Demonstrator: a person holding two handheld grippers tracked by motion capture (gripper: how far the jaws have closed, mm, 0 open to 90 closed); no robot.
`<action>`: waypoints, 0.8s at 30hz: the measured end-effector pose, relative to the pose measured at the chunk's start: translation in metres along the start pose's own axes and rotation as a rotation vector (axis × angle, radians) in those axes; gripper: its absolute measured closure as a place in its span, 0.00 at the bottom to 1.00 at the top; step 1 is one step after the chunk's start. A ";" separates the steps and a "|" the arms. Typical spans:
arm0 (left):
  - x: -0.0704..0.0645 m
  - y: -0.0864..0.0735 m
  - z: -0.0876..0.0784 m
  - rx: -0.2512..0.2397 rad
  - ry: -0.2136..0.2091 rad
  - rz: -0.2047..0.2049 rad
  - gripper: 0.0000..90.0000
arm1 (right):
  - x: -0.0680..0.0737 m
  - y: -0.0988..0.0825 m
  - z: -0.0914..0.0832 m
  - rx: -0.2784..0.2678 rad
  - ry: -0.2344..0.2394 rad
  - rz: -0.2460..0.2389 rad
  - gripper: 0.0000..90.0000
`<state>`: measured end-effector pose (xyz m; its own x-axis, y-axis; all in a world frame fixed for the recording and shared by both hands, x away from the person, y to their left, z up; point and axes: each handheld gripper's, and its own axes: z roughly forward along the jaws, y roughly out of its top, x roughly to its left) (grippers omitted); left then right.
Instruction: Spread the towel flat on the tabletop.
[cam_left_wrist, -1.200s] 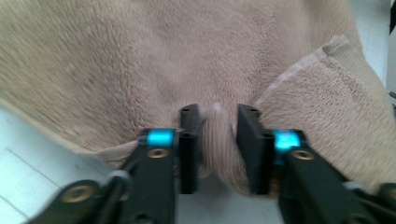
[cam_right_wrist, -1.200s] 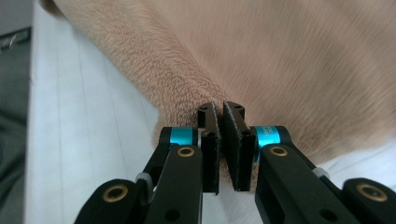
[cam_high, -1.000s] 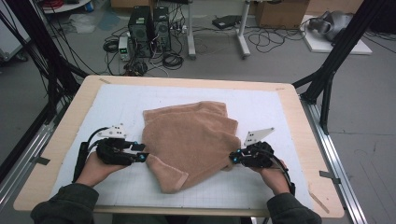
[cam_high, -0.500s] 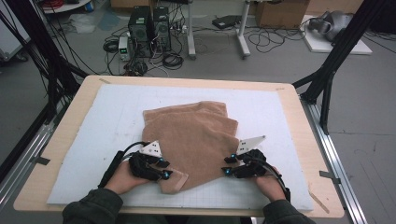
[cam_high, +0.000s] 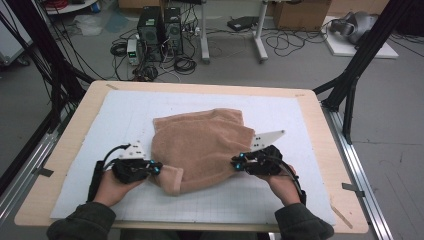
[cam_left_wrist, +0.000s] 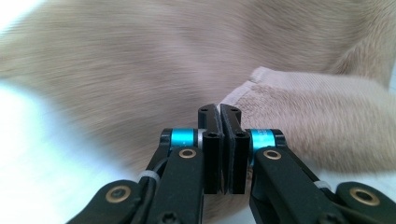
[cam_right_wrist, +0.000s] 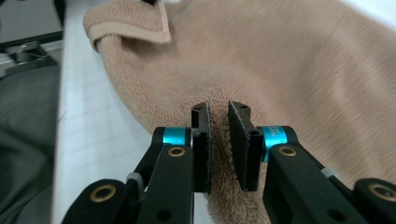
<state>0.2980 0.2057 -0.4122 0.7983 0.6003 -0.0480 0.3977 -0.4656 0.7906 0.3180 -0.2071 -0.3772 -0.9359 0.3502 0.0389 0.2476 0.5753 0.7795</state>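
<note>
One tan towel (cam_high: 205, 147) lies rumpled mid-bench on the white gridded mat (cam_high: 300, 120), with a folded corner near your left hand. Your two tongs flank it: the left tongs (cam_high: 156, 169) have just closed together at the hemmed corner, and the right tongs (cam_high: 236, 164) have just closed on the towel's right edge, pile between them. Nothing else stands on the bench (cam_high: 320, 115).

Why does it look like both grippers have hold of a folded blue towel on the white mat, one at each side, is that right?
Not quite: the towel is tan, not blue, as the high view shows. The rest stands: it lies folded on the white mat, with the left gripper at its left edge and the right gripper at its right edge, each with its jaws closed on the cloth.
</note>
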 end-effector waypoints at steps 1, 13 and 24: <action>0.006 -0.003 -0.005 -0.015 0.033 -0.022 0.97 | -0.003 0.005 0.003 0.005 -0.007 0.007 0.88; 0.020 -0.006 -0.010 -0.015 0.018 -0.079 0.81 | -0.052 0.000 0.067 0.100 -0.054 0.147 0.85; 0.005 0.031 0.001 -0.041 -0.072 -0.033 0.57 | -0.018 -0.009 0.019 0.018 -0.079 0.056 0.69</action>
<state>0.3152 0.1937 -0.3887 0.8163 0.5656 -0.1170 0.4063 -0.4183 0.8124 0.3375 -0.2046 -0.3965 -0.8981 0.4386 0.0321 0.3039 0.5663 0.7661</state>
